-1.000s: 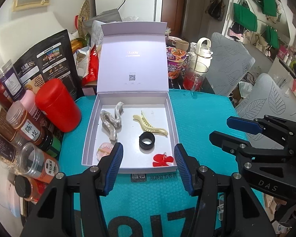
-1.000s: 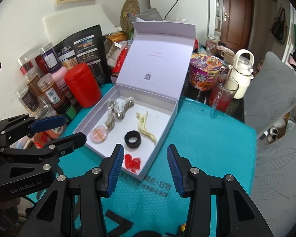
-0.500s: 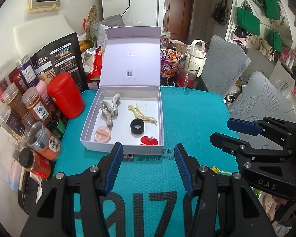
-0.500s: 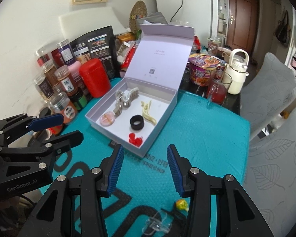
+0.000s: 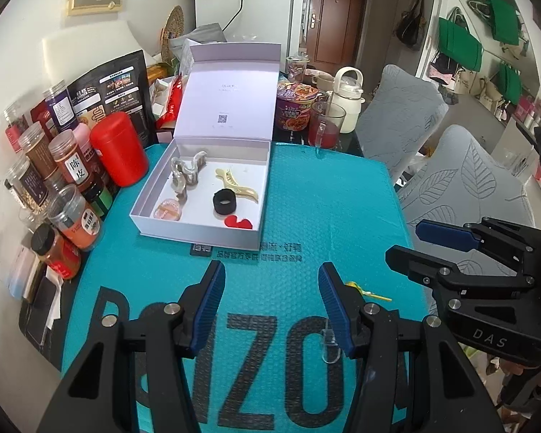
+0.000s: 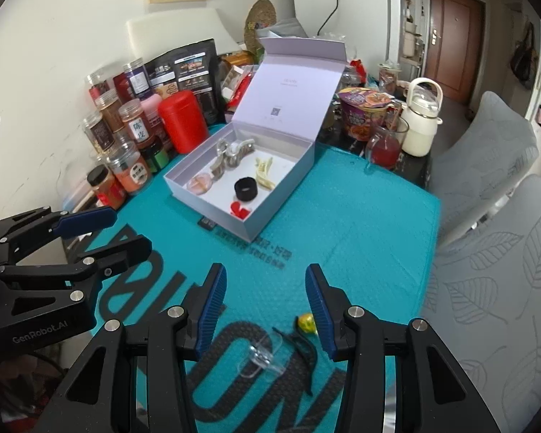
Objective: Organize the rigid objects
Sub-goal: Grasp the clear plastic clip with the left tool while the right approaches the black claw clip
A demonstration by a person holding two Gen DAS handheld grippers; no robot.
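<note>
An open lilac box [image 5: 151, 223] [image 6: 270, 216] sits on the teal mat with its lid upright. Inside lie grey hair claws [image 5: 185, 173], a cream claw clip [image 5: 236, 184], a black ring [image 5: 224, 200] [image 6: 246, 188], a red bow [image 5: 238, 222] [image 6: 238, 209] and a pink round piece [image 5: 167, 209]. On the mat near me rest a clear hair clip [image 6: 261, 355] [image 5: 330, 344] and a yellow clip [image 6: 306, 323] [image 5: 369, 292]. My left gripper [image 5: 270, 310] and my right gripper [image 6: 265, 306] are both open with nothing between their fingers, hovering over the mat on the near side of the box.
Spice jars [image 5: 68, 202] and a red canister [image 5: 119, 148] crowd the left edge beside the box. A noodle cup [image 5: 294, 106], a glass of red drink [image 5: 324, 126] and a white kettle [image 5: 348, 101] stand behind it. Grey chairs [image 5: 461, 180] are at the right.
Both grippers have drawn back from the box towards the near side of the mat, so the box looks smaller and the clear and yellow clips have come into view. Jaws unchanged.
</note>
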